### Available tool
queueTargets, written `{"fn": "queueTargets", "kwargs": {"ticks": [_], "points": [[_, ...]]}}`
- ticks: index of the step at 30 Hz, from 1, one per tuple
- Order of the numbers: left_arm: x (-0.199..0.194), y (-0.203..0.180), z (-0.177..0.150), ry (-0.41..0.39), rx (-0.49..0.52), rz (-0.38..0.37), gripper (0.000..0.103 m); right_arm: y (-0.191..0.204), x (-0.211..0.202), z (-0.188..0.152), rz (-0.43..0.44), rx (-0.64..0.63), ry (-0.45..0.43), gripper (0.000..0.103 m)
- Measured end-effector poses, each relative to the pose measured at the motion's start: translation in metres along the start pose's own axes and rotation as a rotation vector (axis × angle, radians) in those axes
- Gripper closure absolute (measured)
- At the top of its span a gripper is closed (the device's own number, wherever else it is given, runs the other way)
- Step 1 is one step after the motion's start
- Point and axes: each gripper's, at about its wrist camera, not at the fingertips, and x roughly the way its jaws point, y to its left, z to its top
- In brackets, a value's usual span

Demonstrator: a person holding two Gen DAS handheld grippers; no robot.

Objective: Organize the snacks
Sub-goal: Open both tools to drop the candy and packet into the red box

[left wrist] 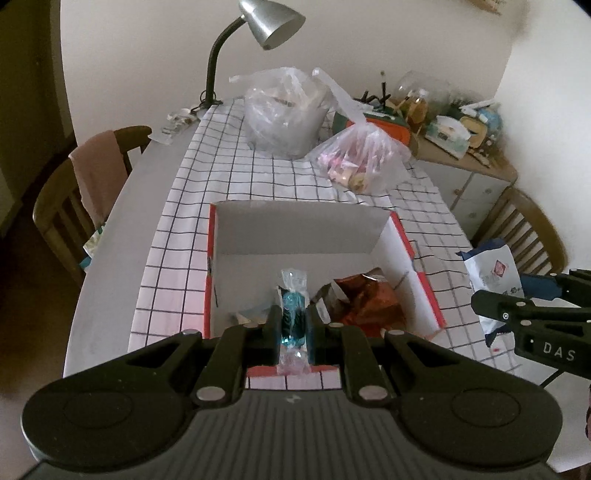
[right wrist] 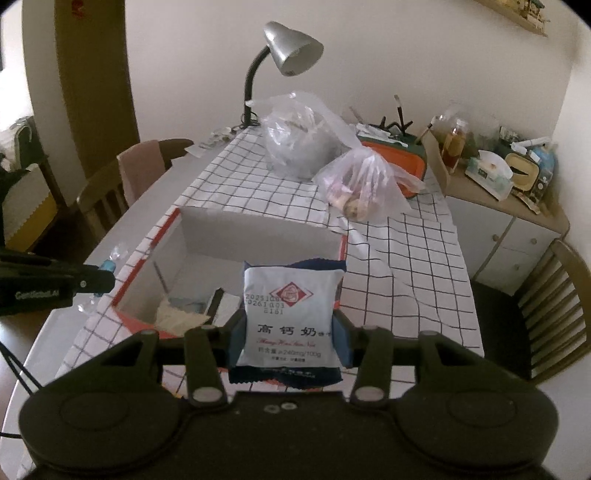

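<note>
My left gripper (left wrist: pixel 293 326) is shut on a blue candy in a clear twisted wrapper (left wrist: pixel 293 314), held above the near end of an open white box with red edges (left wrist: pixel 295 229). A red-brown snack packet (left wrist: pixel 364 299) and other wrappers lie in the box. My right gripper (right wrist: pixel 288 332) is shut on a white and blue milk snack packet (right wrist: pixel 290 317), held upright to the right of the box (right wrist: pixel 258 232). That packet (left wrist: pixel 491 273) and the right gripper (left wrist: pixel 532 317) also show in the left wrist view, at the right edge.
Two plastic bags stand on the checked tablecloth (left wrist: pixel 236 177) behind the box: a big clear one (left wrist: pixel 284 110) and a smaller one with pink snacks (left wrist: pixel 364 158). A desk lamp (left wrist: pixel 266 26) is at the back. Wooden chairs (left wrist: pixel 74 199) flank the table. A cluttered cabinet (right wrist: pixel 498 192) is right.
</note>
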Motion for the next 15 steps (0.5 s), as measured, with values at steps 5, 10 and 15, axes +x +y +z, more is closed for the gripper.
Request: {"fn": "queueTargets", "kwargs": {"ticks": [5, 10, 15], "points": [[0.027, 0.0, 0.008, 0.023, -0.003, 0.022, 0.09, -0.008, 0.035, 0.005, 0.002, -0.003, 0.019, 0.057], [0.056, 0.002, 0.006, 0.065, 0.007, 0.059, 0.09, -0.007, 0.071, 0.002, 0.023, -0.005, 0.055, 0.057], [0.08, 0.007, -0.002, 0.114, 0.001, 0.091, 0.09, -0.003, 0.103, -0.008, 0.041, -0.006, 0.1, 0.057]]}}
